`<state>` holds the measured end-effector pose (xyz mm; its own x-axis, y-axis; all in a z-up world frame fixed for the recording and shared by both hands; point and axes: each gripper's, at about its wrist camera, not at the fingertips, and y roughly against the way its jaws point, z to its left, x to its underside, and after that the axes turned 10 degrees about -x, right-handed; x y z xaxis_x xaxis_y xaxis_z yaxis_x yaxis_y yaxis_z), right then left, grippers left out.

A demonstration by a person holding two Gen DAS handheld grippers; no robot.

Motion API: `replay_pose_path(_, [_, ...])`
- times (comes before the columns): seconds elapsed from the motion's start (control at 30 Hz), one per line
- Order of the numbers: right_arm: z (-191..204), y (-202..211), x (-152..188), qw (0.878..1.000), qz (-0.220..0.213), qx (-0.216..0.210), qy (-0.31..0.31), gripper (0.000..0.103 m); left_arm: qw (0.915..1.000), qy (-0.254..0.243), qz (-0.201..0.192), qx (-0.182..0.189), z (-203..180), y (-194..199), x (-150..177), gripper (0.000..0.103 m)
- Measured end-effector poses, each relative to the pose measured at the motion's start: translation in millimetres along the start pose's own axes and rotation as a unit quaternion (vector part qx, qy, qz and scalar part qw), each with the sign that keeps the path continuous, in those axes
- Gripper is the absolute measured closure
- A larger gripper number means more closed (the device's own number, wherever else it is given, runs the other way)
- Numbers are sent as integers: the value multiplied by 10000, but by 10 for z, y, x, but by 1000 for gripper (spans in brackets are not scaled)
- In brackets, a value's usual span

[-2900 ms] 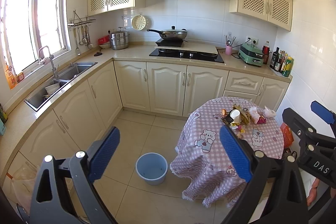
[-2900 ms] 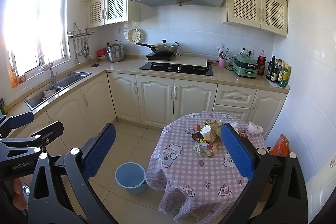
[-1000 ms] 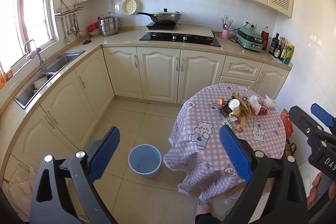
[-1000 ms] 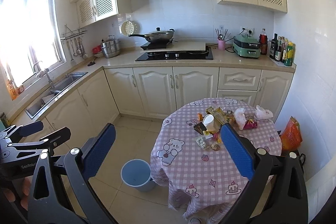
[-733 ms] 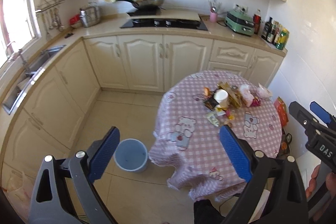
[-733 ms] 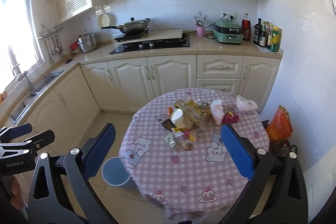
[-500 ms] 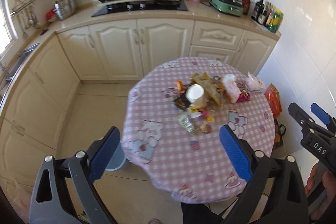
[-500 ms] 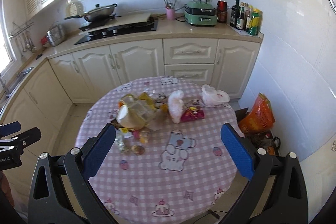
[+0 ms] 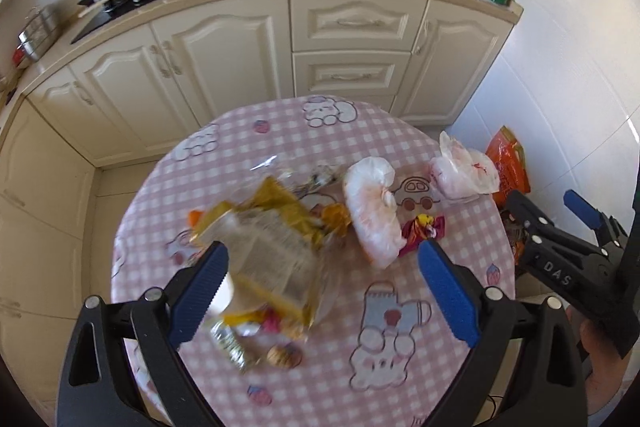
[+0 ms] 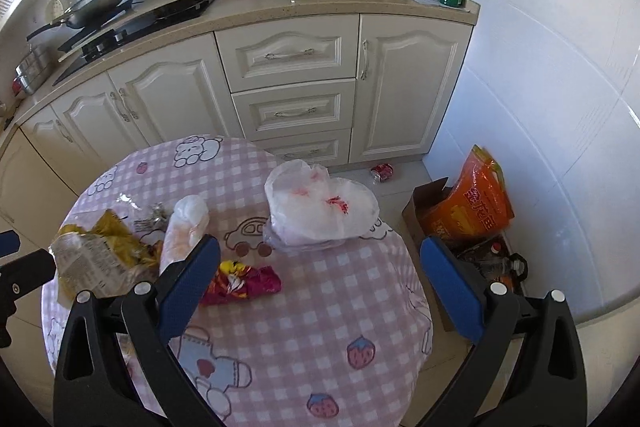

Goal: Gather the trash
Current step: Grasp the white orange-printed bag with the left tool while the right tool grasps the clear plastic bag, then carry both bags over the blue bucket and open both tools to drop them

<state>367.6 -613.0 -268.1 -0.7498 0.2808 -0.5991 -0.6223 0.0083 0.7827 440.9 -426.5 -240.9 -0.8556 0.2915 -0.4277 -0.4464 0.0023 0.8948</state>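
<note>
Both grippers have closed in from across the kitchen; bucket gone from view. Table [image 9: 400, 363] now fills the frame, trash at its middle. Approach step. Left gripper [image 9: 324, 291] released, empty, over the yellow bag [image 9: 264, 247]. Right gripper [image 10: 320, 275] released, empty, over table's right; white bag [image 10: 320, 211] far, red wrapper [image 10: 240, 283] near-left. Next: likely drop onto one piece and pinch.
</note>
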Motion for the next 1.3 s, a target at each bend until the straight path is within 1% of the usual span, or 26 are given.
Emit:
replay_pose_path(0.1, [-84, -368, -100, 9999, 52, -64, 70, 6, 9999, -54, 128, 81, -164, -319, -149, 9])
replay_pose_path(0.2, [-120, -706, -180, 9995, 82, -136, 279, 6, 9993, -154, 309, 131, -296, -630, -253, 9])
replay_pose_path(0.27, [-130, -905, -197, 9989, 217, -193, 373, 7, 9987, -221, 439, 166, -360, -787, -291, 9])
replay_pose_path(0.33, [-151, -1078, -175, 9978, 419, -362, 365, 14, 9978, -325, 562, 124, -435, -944, -321, 10])
replay_pose_path(0.37, [-167, -1145, -161, 9973, 519, -415, 320, 27, 9971, -372, 656, 123, -481, -1036, -339, 10])
replay_pose_path(0.4, [-190, -1196, -136, 9971, 602, -391, 268, 31, 9964, -404, 728, 129, -484, -1095, -345, 10])
replay_pose_path(0.43, [-199, -1204, -116, 9972, 573, -403, 274, 32, 9961, -422, 773, 106, -503, -1146, -355, 12])
replay_pose_path(0.47, [-200, -1187, -106, 9973, 531, -413, 311, 33, 9956, -443, 822, 99, -522, -1197, -368, 20])
replay_pose_path(0.5, [-193, -1186, -99, 9972, 530, -421, 311, 34, 9946, -488, 908, 123, -548, -1263, -378, 24])
replay_pose_path(0.57, [-191, -1174, -106, 9972, 517, -473, 253, 41, 9927, -577, 1053, 77, -598, -1360, -386, 28])
replay_pose_path(0.6, [-201, -1144, -113, 9971, 500, -525, 209, 44, 9922, -624, 1069, 150, -628, -1393, -398, 29])
replay_pose_path(0.63, [-203, -1132, -123, 9971, 487, -550, 182, 46, 9916, -670, 1089, 173, -654, -1419, -406, 29])
replay_pose_path(0.67, [-204, -1111, -130, 9971, 469, -584, 158, 50, 9907, -731, 1139, 157, -686, -1447, -408, 30])
replay_pose_path(0.7, [-186, -1113, -143, 9971, 470, -589, 145, 52, 9895, -799, 1195, 137, -723, -1491, -409, 40])
replay_pose_path(0.73, [-174, -1108, -149, 9970, 468, -601, 134, 54, 9883, -845, 1265, 133, -744, -1533, -402, 52])
replay_pose_path(0.77, [-172, -1091, -149, 9967, 483, -639, 111, 56, 9866, -886, 1363, 141, -760, -1579, -389, 53])
replay_pose_path(0.8, [-163, -1077, -150, 9966, 492, -662, 88, 59, 9859, -887, 1404, 189, -760, -1608, -376, 57])
replay_pose_path(0.83, [-148, -1048, -156, 9966, 460, -678, 88, 64, 9867, -856, 1366, 216, -746, -1596, -374, 60])
replay_pose_path(0.87, [-124, -1015, -171, 9968, 422, -670, 102, 67, 9878, -770, 1322, 281, -710, -1551, -383, 61])
replay_pose_path(0.9, [-107, -959, -193, 9966, 390, -717, 81, 73, 9891, -668, 1259, 371, -673, -1494, -398, 63])
replay_pose_path(0.93, [-84, -908, -213, 9963, 364, -775, 25, 75, 9901, -601, 1190, 439, -638, -1441, -408, 63])
replay_pose_path(1.0, [-40, -817, -261, 9961, 343, -818, 10, 84, 9915, -480, 1043, 610, -543, -1286, -439, 63])
replay_pose_path(1.17, [197, -451, -425, 9957, 140, -906, 123, 91, 9917, -60, 682, 1090, -202, -826, -513, 64])
replay_pose_path(1.2, [278, -366, -454, 9952, 85, -957, 169, 92, 9910, 64, 573, 1205, -75, -682, -517, 64])
replay_pose_path(1.27, [460, -207, -509, 9937, 1, -1087, 267, 93, 9903, 213, 389, 1314, 119, -455, -502, 64])
replay_pose_path(1.3, [568, -132, -529, 9929, -27, -1142, 340, 93, 9902, 285, 246, 1344, 284, -310, -471, 64])
